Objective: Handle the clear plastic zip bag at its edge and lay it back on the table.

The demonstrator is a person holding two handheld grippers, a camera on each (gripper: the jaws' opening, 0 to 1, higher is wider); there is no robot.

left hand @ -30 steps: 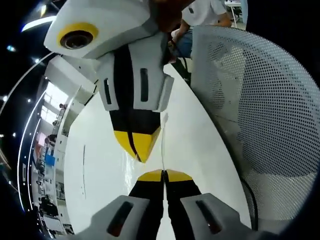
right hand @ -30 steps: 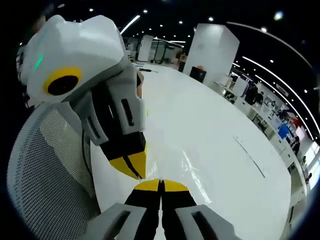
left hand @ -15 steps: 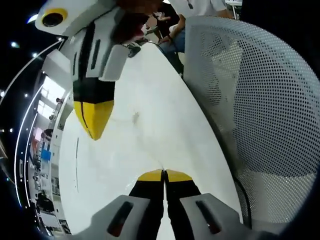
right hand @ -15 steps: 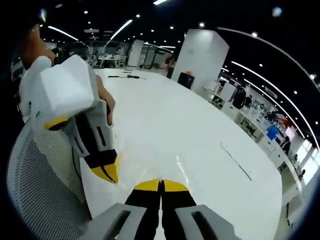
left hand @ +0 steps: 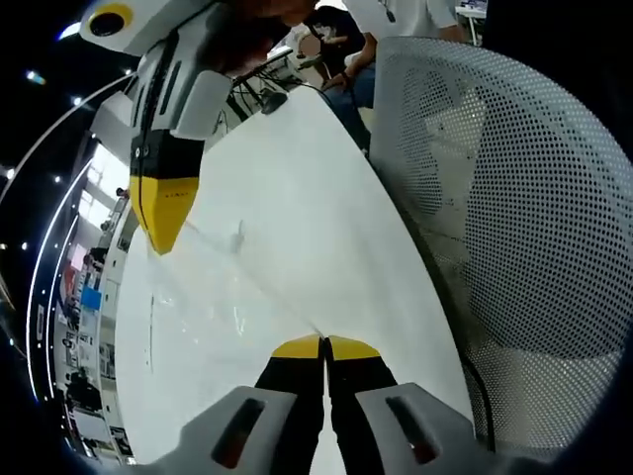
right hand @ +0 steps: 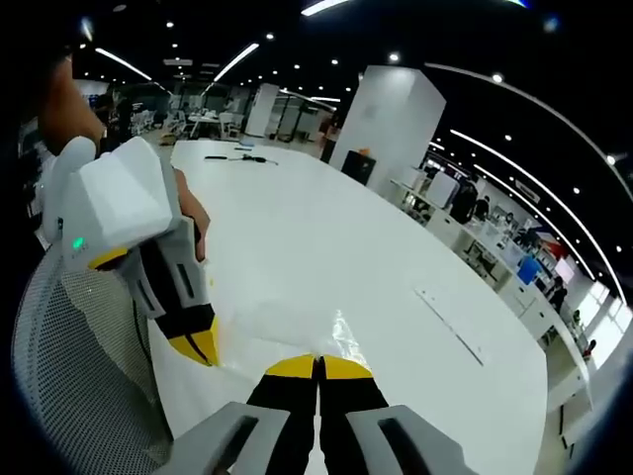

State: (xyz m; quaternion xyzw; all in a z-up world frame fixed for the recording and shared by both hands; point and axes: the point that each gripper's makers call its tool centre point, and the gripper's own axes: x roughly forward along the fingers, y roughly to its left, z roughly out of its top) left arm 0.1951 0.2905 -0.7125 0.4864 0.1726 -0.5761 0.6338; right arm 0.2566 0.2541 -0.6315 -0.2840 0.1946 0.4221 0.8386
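Note:
The clear plastic zip bag (left hand: pixel 232 297) hangs stretched above the white table (left hand: pixel 326 198), showing mainly as glossy creases. In the left gripper view my left gripper (left hand: pixel 323 342) is shut on one edge of it at the bottom. My right gripper (left hand: pixel 158 230) comes in from the upper left, its yellow tips closed on the opposite edge. In the right gripper view my right gripper (right hand: pixel 316 362) is shut on the bag (right hand: pixel 297 329), and my left gripper (right hand: pixel 201 348) pinches it at the left, held by a hand (right hand: pixel 188 213).
A white mesh chair back (left hand: pixel 514 208) stands close along the table's side, also seen as chair mesh (right hand: pixel 79 386). A person (left hand: pixel 396 20) sits at the far end. Dark cables (right hand: pixel 232 156) and a thin strip (right hand: pixel 450 327) lie on the table (right hand: pixel 326 237).
The two grippers have drawn apart from nearly tip to tip, and the bag now spreads out between them. Both stay shut.

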